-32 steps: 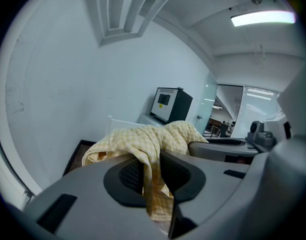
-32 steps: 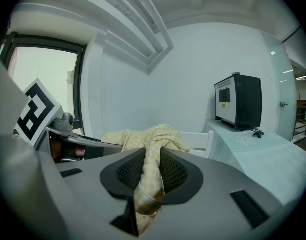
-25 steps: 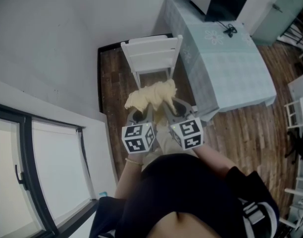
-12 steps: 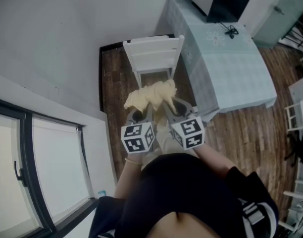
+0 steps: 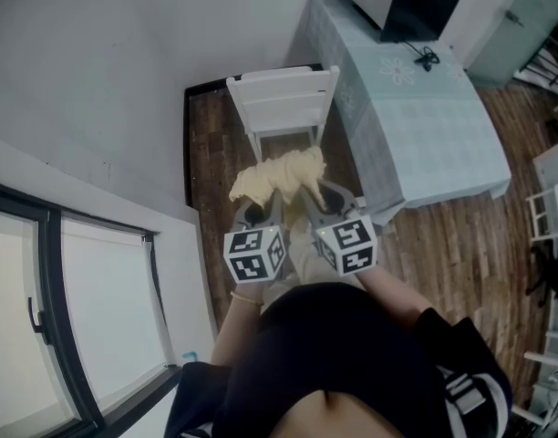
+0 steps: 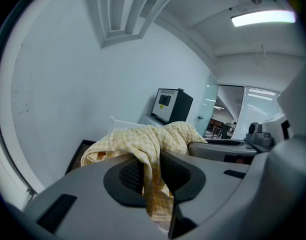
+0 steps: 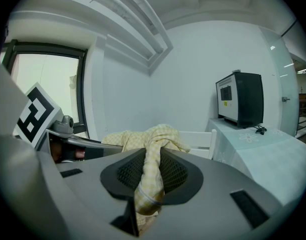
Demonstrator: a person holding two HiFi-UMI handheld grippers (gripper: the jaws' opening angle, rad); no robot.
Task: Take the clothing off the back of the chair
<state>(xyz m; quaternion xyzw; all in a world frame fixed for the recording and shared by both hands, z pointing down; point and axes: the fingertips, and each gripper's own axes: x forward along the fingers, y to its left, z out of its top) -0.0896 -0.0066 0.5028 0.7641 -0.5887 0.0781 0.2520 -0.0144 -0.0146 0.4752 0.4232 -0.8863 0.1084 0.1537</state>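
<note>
Nothing shifted, left tongs [image 6: 151,175], right tongs [image 7: 152,176] (2 abreast) pinching yellow garment [image 5: 277,176], white chair [image 5: 281,99] beyond, table [image 5: 425,130] beside.

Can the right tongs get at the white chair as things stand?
Probably yes for reach: the chair stands ahead with nothing between. But the right tongs are clamped on the yellow cloth, so they cannot grip anything else.

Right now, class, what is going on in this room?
A person holds a tool in each hand. The left tool and right tool are both clamped on a bunched pale yellow checked garment, held up between them. It appears clear of the white chair, which stands bare beyond, beside a table.
</note>
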